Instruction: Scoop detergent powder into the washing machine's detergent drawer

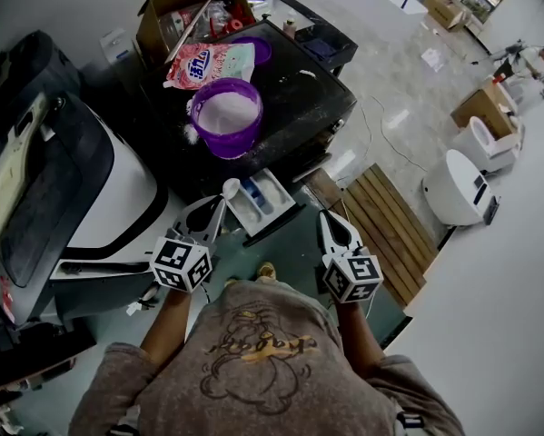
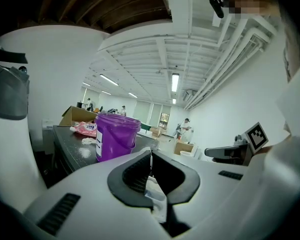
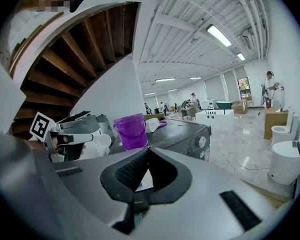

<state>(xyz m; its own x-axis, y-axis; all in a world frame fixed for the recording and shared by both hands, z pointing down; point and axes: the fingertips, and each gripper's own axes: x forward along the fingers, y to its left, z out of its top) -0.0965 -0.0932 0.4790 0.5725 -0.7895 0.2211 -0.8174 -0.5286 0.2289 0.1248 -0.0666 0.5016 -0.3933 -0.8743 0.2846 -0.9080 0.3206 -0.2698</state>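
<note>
The left gripper (image 1: pixel 212 214) is clamped shut on the handle of one white scoop (image 1: pixel 229 188), which is seen as a white strip pinched between the jaws in the left gripper view (image 2: pixel 155 194). The right gripper (image 1: pixel 327 218) is held with its jaws brought together on nothing. The scoop's long axis is laid forward from the left jaws, and its bowl is carried at the near left corner of the one detergent drawer (image 1: pixel 270 203), which is pulled out of the dark washing machine (image 1: pixel 308 98). Whether powder lies in the bowl cannot be told. The drawer is found just ahead and slightly right of the left gripper, between the two grippers, with the left one nearer. One purple bucket (image 1: pixel 226 116) of white powder is set farther ahead, up on the machine's top, with one pink detergent pouch (image 1: pixel 208 64) beyond it. A short tip over the drawer is judged to be called for next
</note>
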